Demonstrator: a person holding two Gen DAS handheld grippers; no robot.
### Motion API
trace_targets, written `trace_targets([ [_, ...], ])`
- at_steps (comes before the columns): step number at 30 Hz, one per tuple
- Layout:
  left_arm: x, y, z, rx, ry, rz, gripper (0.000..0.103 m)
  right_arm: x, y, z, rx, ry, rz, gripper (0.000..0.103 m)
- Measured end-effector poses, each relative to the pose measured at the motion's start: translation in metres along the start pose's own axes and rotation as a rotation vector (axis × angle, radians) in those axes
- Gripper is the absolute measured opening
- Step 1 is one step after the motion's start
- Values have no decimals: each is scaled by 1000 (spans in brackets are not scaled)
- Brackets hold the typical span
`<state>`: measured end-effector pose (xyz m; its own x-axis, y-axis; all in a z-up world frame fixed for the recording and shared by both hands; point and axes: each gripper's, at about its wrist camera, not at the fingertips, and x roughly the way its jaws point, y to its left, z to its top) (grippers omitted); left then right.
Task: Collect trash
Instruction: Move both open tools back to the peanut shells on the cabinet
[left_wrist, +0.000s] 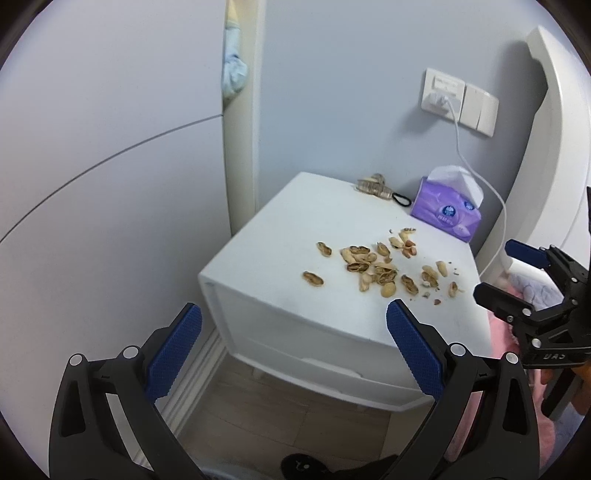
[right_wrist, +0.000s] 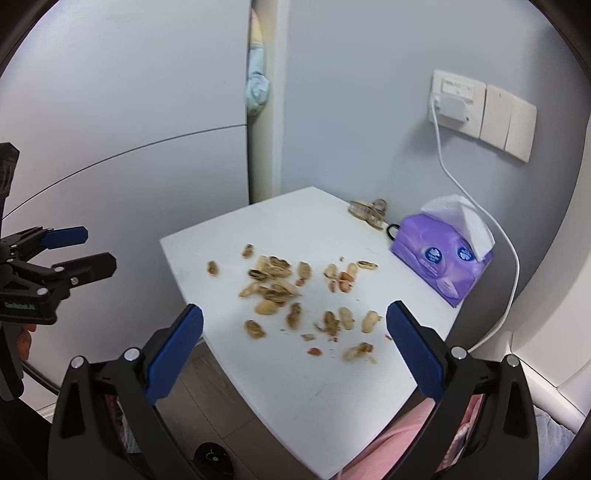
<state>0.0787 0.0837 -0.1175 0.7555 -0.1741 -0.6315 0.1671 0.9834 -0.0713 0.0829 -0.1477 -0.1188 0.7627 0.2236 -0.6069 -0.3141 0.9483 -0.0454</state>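
Hovering with its jaws released and nothing between them, the left gripper (left_wrist: 293, 354) hangs at the bottom of its own view, short of the near corner of the white surface (left_wrist: 288, 221). The right gripper (right_wrist: 293, 354) is likewise spread wide and empty, poised over the near edge of that surface; in the left wrist view it shows at the far right of the frame, also parted.

The trash is a scatter of peanut shells (left_wrist: 373, 267), lying loose across the middle of the surface, with a few outliers toward the left of the cluster and small crumbs toward the right. Behind them, at the upper right of the cluster, sits a purple tissue box (left_wrist: 445, 208), with a hair clip (left_wrist: 375, 186) and a black hair tie (left_wrist: 512, 200) beside it near the wall; a white cable (left_wrist: 480, 177) runs down from the wall socket (left_wrist: 441, 94).

No bin is in view, so where the shells should go cannot be told. For the pick itself, I would start with a large whole shell at the cluster's edge, come down nearly vertical, straddle it across its narrow width and close gently, since shells likely crack or skid on the smooth top.
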Motion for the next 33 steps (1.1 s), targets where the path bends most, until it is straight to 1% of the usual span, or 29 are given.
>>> trace_targets([
  [6,42,-8,11,11,27,-38,97,27,-12,-2,15,44,26,97],
  [14,83,-23,21,96,33,-91,97,62,-15,-7,10,77,87,96],
  [16,92,-24,23,101,34,-103,97,71,-17,-6,12,86,102,91],
  [17,97,-24,25,95,37,-109,94,75,-18,-6,12,92,107,84],
  [18,100,-23,25,92,40,-113,92,78,-19,-6,12,95,109,82],
  [20,109,-21,26,76,58,-122,85,84,-20,-6,15,101,104,82],
  [22,117,-18,26,56,75,-125,81,88,-21,-5,23,106,112,76],
  [23,120,-18,25,53,79,-123,77,90,-21,-5,23,110,112,68],
  [24,123,-18,25,49,83,-122,75,92,-21,-5,24,113,113,63],
  [26,127,-17,23,42,91,-118,68,97,-21,-6,25,122,118,62],
  [28,129,-17,22,32,96,-119,66,101,-20,-8,21,138,125,61],
  [30,129,-18,21,32,95,-119,64,103,-19,-10,15,142,130,57],
  [32,129,-19,20,36,93,-117,54,103,-19,-10,10,142,134,56],
  [33,130,-20,19,35,97,-121,52,104,-18,-10,8,145,134,55],
])
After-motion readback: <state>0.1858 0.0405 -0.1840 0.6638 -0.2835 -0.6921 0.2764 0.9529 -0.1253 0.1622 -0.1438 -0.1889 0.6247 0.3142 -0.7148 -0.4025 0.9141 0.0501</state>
